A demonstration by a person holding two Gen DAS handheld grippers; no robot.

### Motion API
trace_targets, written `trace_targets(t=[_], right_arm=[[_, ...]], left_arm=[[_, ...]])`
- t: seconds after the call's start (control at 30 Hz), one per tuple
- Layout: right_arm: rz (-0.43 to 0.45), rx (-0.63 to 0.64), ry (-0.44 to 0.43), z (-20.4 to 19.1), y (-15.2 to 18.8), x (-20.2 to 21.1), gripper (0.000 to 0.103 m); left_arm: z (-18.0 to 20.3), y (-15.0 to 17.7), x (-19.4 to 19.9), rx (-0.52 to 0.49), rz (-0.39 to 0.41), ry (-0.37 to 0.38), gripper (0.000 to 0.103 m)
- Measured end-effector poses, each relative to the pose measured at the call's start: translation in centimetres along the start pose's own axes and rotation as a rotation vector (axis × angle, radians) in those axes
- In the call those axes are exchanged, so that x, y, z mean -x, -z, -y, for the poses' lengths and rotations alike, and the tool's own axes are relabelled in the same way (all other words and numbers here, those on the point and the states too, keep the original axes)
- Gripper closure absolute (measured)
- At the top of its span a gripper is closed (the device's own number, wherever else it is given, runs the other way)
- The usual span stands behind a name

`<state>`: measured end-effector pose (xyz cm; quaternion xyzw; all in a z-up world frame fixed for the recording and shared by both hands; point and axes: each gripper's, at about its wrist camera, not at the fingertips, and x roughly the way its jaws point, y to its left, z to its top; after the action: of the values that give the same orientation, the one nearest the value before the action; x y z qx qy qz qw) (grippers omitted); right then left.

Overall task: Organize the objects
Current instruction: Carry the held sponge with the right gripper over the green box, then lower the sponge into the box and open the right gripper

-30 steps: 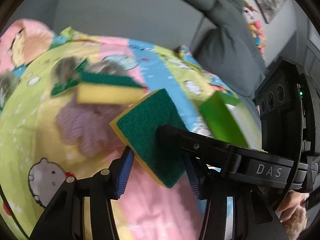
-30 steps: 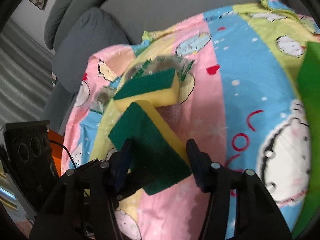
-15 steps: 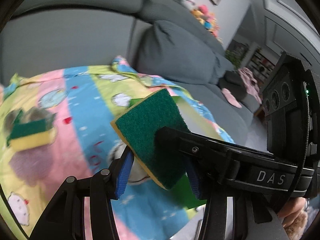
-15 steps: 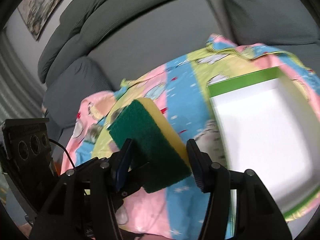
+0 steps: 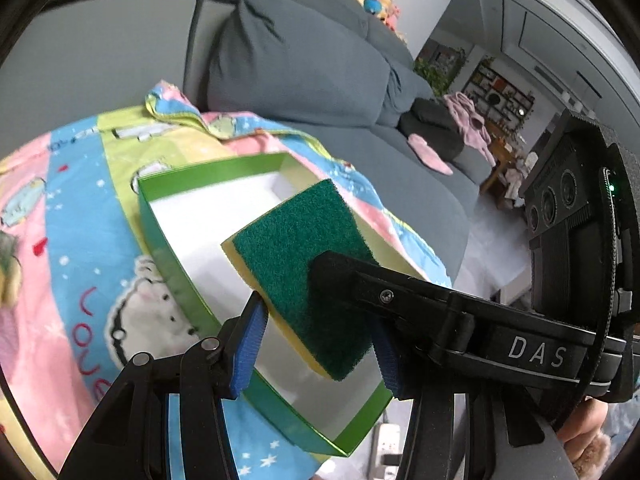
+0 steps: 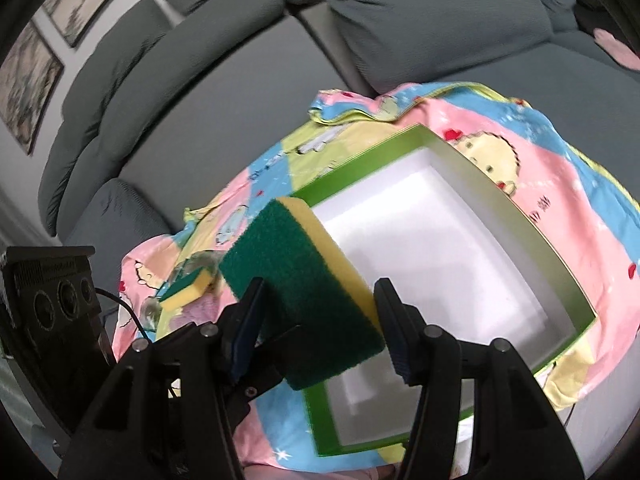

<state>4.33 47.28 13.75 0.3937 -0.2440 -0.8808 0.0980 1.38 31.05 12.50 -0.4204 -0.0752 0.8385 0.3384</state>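
As you swing both grippers across the cartoon blanket point(image 5: 72, 240), the inventory in front of you changes; entries run left to right.

1. Blanket, left margin. A second ago a loose sponge lay here in the left wrist view. It is now out of that view.
2. Green box point(image 5: 208, 172), open, with white lining point(image 5: 208, 220). Half a second ago you saw one corner of it. Now it fills the middle of both views and sits on the blanket, empty as far as its floor shows.
3. Sponge point(image 5: 296, 264), green scourer on yellow foam. The left gripper point(image 5: 316, 344) has its jaws clenched on its lower end, as before. The sponge now hangs over the box's near half and is not yet inside.
4. Right gripper point(image 6: 320, 324). Its black finger lies across the scourer face in the left wrist view. In its own view its jaws flank the same sponge, pads against scourer and foam, so you appear to hold one piece with both tools.
5. Second sponge point(image 6: 188, 286). It rests on the blanket well left of the box, uncollected.
6. Grey sofa point(image 6: 200, 100), behind everything.

Assessment: the carry looks all but done. What remains is lowering the sponge into the box and letting go. The second sponge awaits a further trip.
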Motion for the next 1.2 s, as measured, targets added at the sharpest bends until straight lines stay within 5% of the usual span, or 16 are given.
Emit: trace_targets(t=[0.67,0.83,1.2], right_arm=[[-0.046,-0.073,-0.001,3.1,0.8,-3.5,0.048],[-0.038,-0.065,0.025,3.3,0.8,-3.6,0.033],[-0.049,-0.061,0.002,3.9,0.4,-5.8,0.033]], left_arm=[[-0.6,1.3,-2.2,0.022,-0.061,-0.039,0.052],[-0.8,1.3,-2.2,0.033,-0.058,-0.048,0.052],[-1.5,1.3,-1.9,0.029,-0.057,-0.061,0.052]])
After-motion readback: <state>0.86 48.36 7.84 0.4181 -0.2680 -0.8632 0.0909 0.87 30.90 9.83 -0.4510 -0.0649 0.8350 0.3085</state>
